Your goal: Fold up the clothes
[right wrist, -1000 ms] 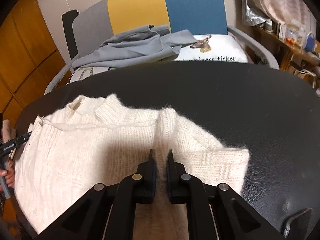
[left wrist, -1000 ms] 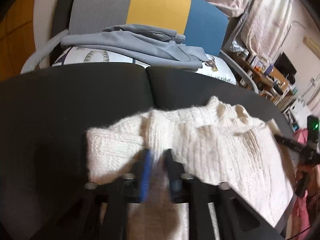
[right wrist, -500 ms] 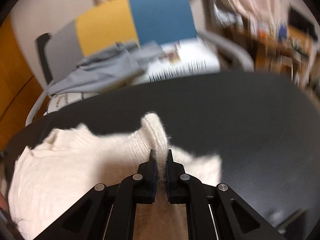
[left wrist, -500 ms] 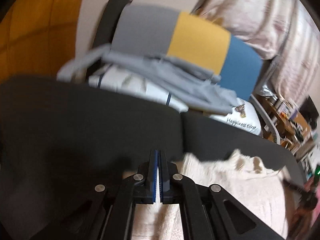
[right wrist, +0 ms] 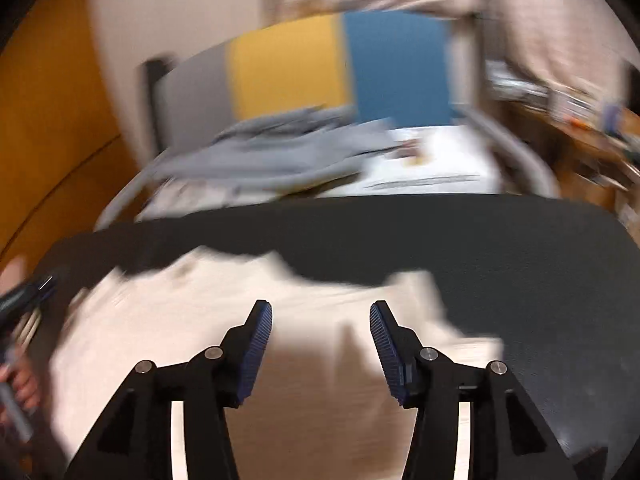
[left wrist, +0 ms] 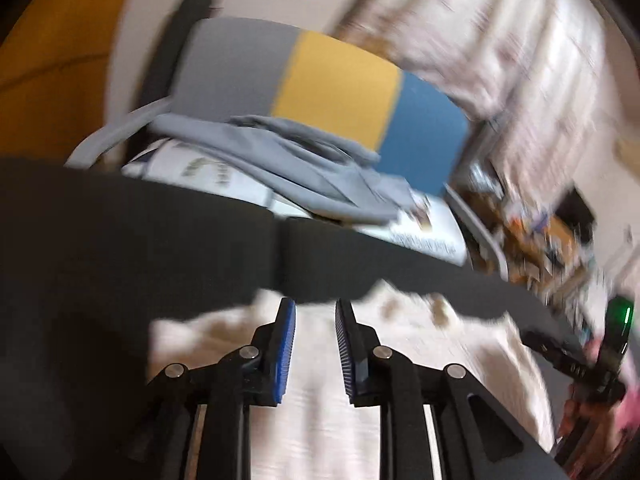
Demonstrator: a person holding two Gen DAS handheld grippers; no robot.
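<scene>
Both tools opening above white sweater point(left wrist: 320, 420)

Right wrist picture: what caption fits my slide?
Right gripper fingers opening above a white sweater on a black table.

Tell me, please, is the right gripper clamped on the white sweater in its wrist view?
No, the right gripper has its jaws apart and opening, with the white sweater lying below them, unpinched.

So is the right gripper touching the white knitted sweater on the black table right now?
Apart. In the right wrist view the right gripper has jaws opening, with clear gaps between both pads and the white knitted sweater below.
</scene>
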